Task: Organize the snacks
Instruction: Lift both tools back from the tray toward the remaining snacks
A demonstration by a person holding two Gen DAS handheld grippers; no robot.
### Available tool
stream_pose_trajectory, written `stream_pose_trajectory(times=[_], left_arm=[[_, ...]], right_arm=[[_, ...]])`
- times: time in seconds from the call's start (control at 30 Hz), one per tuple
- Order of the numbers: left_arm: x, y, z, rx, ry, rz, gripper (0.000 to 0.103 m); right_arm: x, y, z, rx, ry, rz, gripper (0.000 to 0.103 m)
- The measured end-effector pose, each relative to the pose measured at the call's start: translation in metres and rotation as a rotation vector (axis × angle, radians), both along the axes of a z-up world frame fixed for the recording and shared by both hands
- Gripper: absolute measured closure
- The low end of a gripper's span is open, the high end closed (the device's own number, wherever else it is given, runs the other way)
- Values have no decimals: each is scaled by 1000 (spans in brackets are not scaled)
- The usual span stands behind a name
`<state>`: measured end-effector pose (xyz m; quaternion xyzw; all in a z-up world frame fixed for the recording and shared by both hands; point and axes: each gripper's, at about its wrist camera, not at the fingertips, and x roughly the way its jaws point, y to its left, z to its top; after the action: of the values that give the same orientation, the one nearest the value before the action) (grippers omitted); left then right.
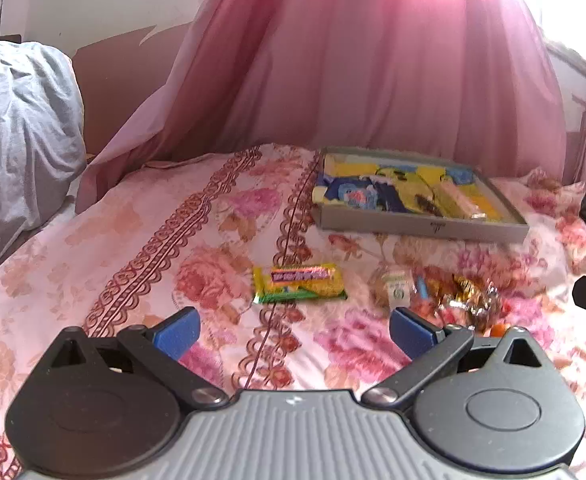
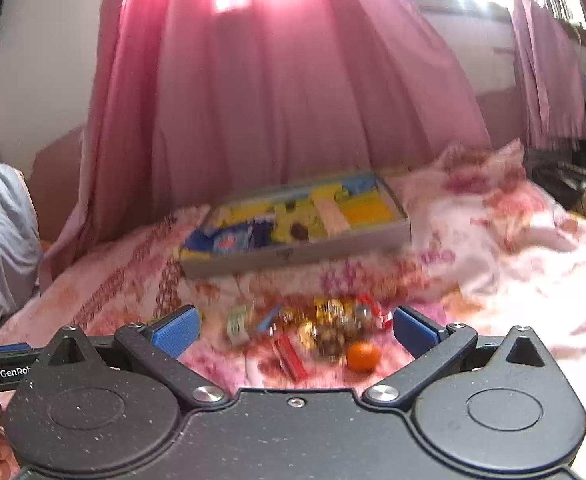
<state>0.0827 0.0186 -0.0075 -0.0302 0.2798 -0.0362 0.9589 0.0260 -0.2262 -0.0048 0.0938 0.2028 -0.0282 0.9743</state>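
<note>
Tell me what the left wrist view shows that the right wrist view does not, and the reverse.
Only the left wrist view shows the yellow snack bar, lying alone on the bedspread. Only the right wrist view shows the orange fruit and the red packet. Both show the grey tray holding snacks, the blurred pile of wrapped sweets, the pink curtain, and open grippers: left, right.
</note>
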Motion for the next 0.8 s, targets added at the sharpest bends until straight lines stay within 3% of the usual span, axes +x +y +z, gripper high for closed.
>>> stream_pose_trajectory(times=[0.27,0.8], left_arm=[[-3,0,-5,40,46,4,0],[12,5,-15,80,180,13,0]], right_arm=[[4,8,-10,-8,112,14,1],[16,16,-16,-23,180,34,1]])
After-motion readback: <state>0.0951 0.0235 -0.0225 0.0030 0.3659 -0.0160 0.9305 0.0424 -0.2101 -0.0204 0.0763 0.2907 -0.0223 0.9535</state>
